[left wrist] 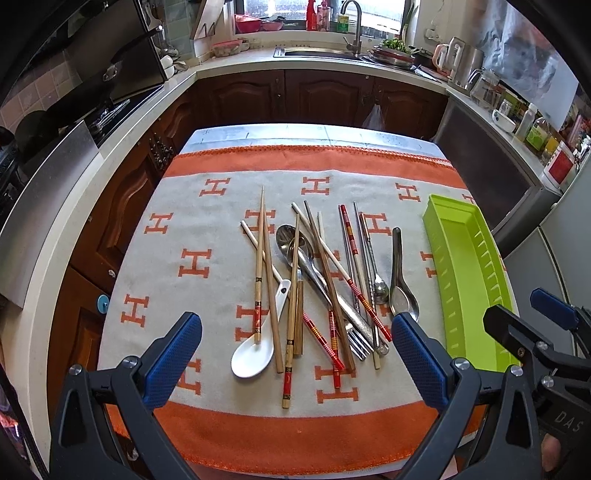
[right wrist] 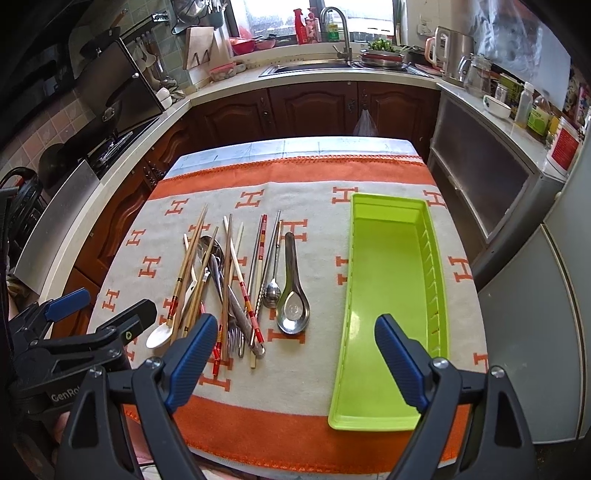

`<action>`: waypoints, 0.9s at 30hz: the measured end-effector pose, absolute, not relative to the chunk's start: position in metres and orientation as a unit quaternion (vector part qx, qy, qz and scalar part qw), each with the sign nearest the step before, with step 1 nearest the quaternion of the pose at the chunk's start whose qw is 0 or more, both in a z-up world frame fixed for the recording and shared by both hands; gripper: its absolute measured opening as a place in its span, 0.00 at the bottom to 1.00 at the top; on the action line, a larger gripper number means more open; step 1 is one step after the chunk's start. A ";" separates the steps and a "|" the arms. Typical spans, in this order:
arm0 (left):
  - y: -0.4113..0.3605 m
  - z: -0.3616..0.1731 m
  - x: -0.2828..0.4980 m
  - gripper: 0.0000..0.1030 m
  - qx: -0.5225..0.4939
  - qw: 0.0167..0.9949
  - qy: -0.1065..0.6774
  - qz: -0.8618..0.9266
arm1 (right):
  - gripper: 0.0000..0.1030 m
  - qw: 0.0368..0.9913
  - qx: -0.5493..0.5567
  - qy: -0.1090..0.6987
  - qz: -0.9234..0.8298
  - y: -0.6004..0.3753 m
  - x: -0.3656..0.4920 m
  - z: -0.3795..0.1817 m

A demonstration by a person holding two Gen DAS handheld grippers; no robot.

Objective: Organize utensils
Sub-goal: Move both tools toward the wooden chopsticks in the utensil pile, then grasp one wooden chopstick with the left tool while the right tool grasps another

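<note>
Surveying the worktop (left wrist: pixel 155 236): utensils (left wrist: pixel 317 288) lie tangled mid-cloth, left of the green tray (right wrist: pixel 391 295), which we see empty. Left tongs (left wrist: pixel 295 358) and right tongs (right wrist: pixel 295 365) both gape wide, holding nothing. We judge chopsticks light, stiff, slippery; the ceramic spoon (left wrist: pixel 255 354) fragile. Grip mid-shaft.

An orange and grey cloth (left wrist: pixel 221 435) with H letters covers the table. Behind it are dark wooden cabinets (right wrist: pixel 314 107) and a counter with a sink (right wrist: pixel 310 68) and a tap (right wrist: pixel 341 33). At the right stand a white bowl (right wrist: pixel 496 106) and some bottles (right wrist: pixel 524 107).
</note>
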State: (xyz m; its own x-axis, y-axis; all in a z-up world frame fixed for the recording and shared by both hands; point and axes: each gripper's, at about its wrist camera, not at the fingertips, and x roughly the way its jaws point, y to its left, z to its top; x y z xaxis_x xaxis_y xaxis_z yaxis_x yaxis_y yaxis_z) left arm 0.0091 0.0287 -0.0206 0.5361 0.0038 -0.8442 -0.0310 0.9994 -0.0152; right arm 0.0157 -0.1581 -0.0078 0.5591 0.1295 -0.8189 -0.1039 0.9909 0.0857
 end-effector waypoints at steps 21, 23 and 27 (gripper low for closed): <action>0.123 -0.071 0.078 0.49 -0.063 0.853 0.518 0.008 | 0.18 0.815 -0.017 0.544 0.199 -0.080 0.100 -0.080; 0.123 -0.088 0.085 0.44 -0.069 0.843 0.534 -0.005 | 0.17 0.807 -0.022 0.554 0.203 -0.071 0.103 -0.093; 0.121 -0.117 0.092 0.35 -0.075 0.825 0.560 -0.021 | 0.17 0.791 -0.016 0.575 0.209 -0.060 0.111 -0.116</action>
